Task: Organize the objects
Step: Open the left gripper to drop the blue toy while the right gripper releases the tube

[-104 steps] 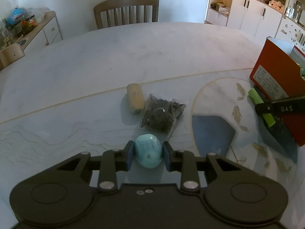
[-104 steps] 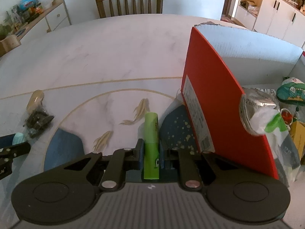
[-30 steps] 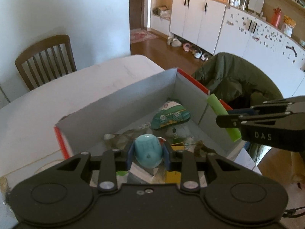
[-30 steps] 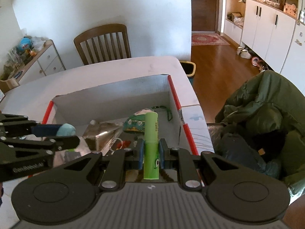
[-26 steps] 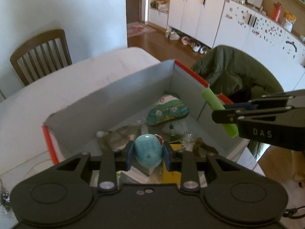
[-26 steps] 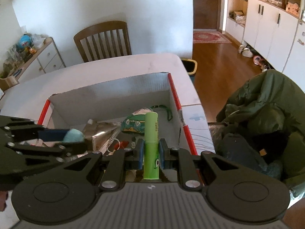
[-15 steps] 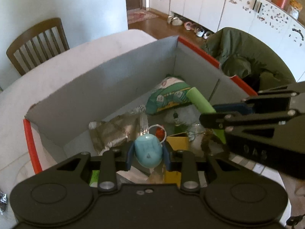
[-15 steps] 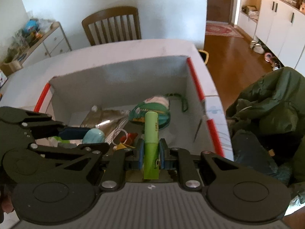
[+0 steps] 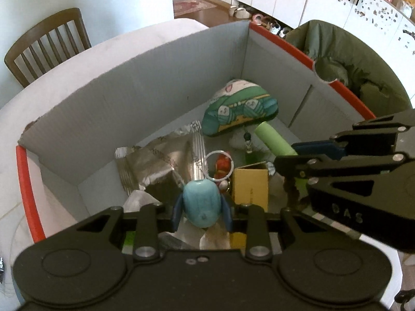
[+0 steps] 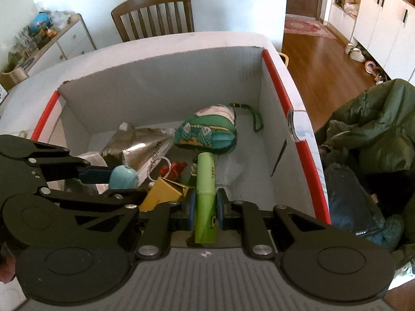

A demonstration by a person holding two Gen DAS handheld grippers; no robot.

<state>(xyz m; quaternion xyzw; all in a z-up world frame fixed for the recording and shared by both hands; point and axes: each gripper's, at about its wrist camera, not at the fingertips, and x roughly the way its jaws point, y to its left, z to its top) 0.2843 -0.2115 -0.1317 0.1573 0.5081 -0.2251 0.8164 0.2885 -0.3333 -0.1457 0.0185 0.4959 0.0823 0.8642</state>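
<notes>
My left tongs (image 9: 201, 211) are clamped on a small light-blue egg (image 9: 201, 203), and my right tongs (image 10: 205, 206) are clamped on a green tube (image 10: 205, 197). Both are held over the open box (image 10: 277, 85), which sits on the white counter (image 10: 160, 41).

The only writing I can read clearly is "DAS" on the side of the right tongs, seen from the left camera. The green tube carries a small cartoon face near its lower end and a line of tiny print higher up that I cannot make out. A silver foil packet (image 9: 153, 160) has print along its edge, too small to read.

The box has grey inner walls and red rims. Inside lie a green pouch (image 10: 207, 133) with a cartoon pattern, the foil packet, a small yellow carton (image 9: 250, 184), a metal ring (image 9: 219, 164) with something red behind it, and some crumpled white plastic. The floor is crowded on the left and middle; a bare grey patch shows along the right wall. A green jacket (image 10: 368, 134) sits just beside the box's right side.
</notes>
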